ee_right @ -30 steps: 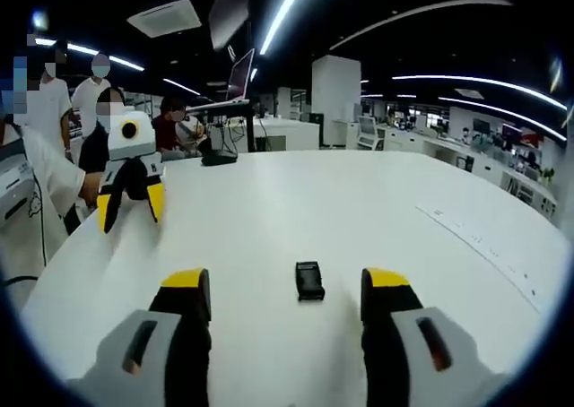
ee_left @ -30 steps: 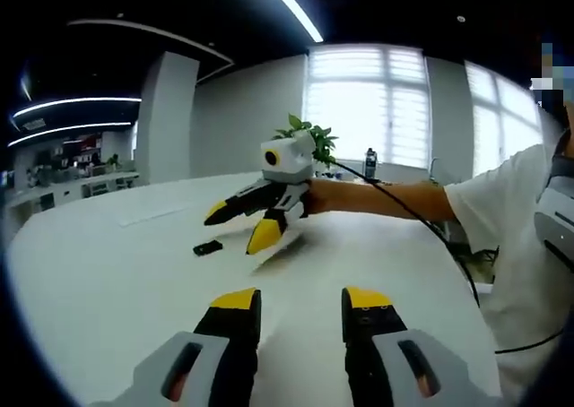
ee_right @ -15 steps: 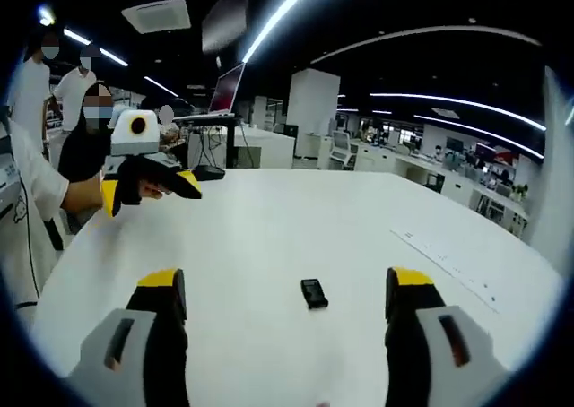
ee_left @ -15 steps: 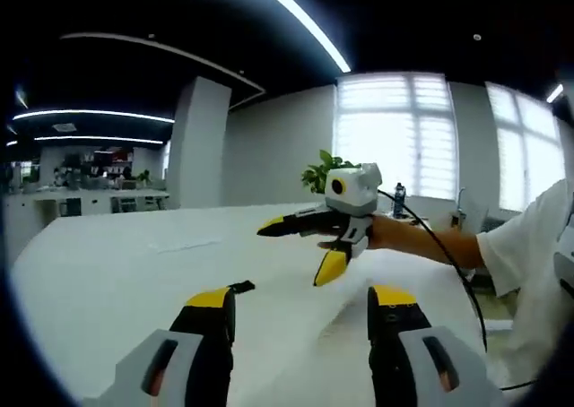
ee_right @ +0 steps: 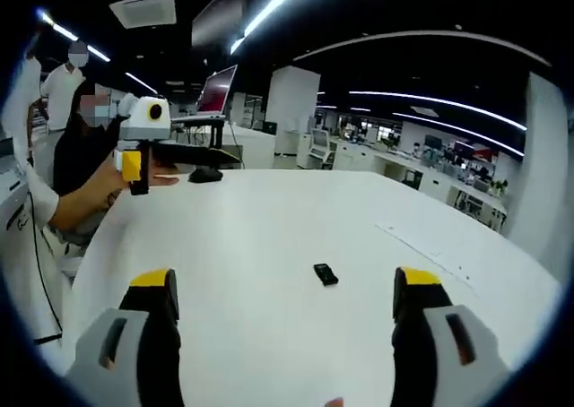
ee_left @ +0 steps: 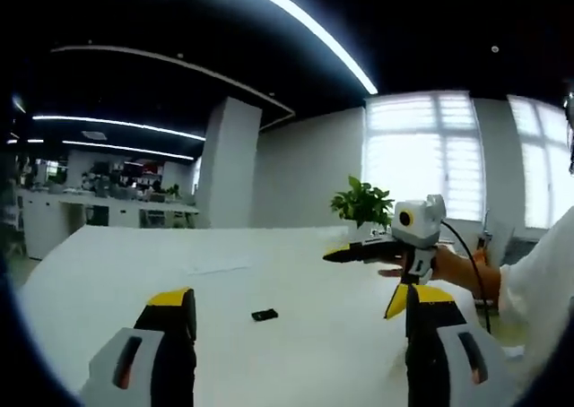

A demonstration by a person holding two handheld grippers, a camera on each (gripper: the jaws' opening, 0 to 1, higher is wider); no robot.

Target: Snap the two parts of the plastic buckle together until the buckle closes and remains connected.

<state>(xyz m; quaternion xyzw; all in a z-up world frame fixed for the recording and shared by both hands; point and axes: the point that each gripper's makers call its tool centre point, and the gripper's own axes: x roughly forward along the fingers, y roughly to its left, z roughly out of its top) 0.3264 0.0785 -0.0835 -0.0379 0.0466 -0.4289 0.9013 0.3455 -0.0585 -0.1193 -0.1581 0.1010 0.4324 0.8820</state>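
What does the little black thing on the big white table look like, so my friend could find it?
Look at the big round white table. Out on its bare middle, in front of the two open yellow-tipped grippers, lies the buckle, also seen in the left gripper view. It is small, flat, dark and blocky, the lone black spot lying apart on the white top.

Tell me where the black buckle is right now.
The black buckle lies on the white table, ahead of and between the open jaws in the right gripper view. In the left gripper view it lies on the table between that gripper's jaws, nearer the left one.
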